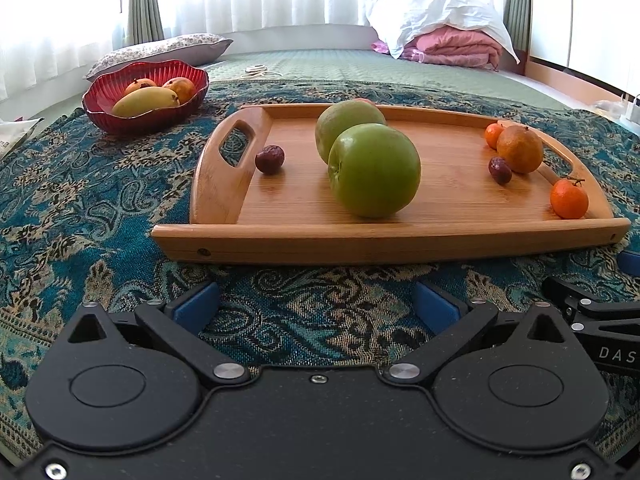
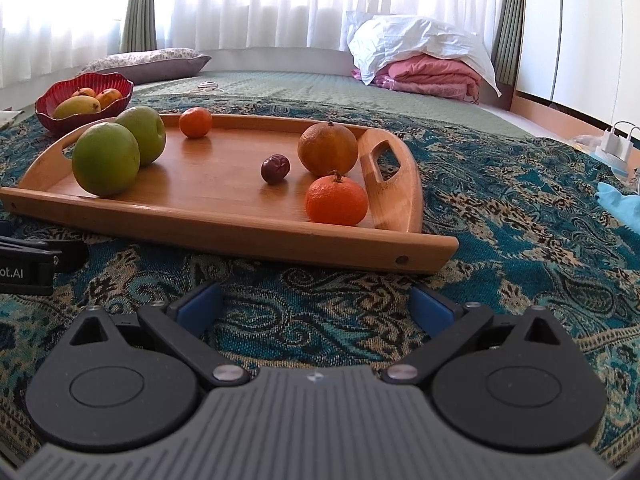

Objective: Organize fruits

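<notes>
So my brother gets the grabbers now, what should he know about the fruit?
Left gripper: open, holding nothing, hovering over the patterned cloth in front of the wooden tray.
Right gripper: open and holding nothing too, beside it.
On the tray: two green apples, a large orange, two small tangerines, two dark red dates.
The red bowl behind the tray's left end already holds a mango and two more fruits.
Still left, probably: everything on the tray. The front tangerine looks nearest to the right gripper.

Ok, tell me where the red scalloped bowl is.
The red scalloped bowl sits on the patterned blue cloth, far left in both wrist views, beyond the wooden tray's left handle.
</notes>
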`<state>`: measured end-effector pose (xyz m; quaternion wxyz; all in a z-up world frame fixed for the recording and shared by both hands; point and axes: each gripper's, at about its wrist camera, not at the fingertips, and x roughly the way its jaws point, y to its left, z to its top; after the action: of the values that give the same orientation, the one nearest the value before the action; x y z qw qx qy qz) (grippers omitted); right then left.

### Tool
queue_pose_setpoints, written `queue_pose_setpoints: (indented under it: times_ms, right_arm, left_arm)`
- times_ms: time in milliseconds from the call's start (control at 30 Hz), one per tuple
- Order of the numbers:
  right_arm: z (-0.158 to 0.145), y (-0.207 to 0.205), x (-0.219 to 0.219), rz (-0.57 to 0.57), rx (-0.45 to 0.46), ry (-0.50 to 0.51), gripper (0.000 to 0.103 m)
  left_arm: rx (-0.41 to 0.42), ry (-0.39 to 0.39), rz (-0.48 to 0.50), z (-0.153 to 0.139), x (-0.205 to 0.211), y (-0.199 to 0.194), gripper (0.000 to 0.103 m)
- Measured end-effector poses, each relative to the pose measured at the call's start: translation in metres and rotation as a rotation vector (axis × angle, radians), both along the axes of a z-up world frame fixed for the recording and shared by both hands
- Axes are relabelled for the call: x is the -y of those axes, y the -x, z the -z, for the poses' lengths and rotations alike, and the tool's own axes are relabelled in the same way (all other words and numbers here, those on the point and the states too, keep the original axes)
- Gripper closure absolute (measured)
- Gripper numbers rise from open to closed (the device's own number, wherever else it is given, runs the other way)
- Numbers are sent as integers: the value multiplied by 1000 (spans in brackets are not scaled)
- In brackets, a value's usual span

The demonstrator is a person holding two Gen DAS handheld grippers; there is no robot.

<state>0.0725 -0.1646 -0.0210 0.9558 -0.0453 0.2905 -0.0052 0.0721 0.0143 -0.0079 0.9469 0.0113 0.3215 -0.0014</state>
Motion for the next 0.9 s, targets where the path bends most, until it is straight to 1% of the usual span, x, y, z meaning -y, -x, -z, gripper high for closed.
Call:
queue_pose_setpoints:
  times_ms: [900]
  right_arm:
    - [0, 2, -2, -2, 12, 20, 0]
  left_arm:
    - [8, -13, 1, 2, 1, 2, 0]
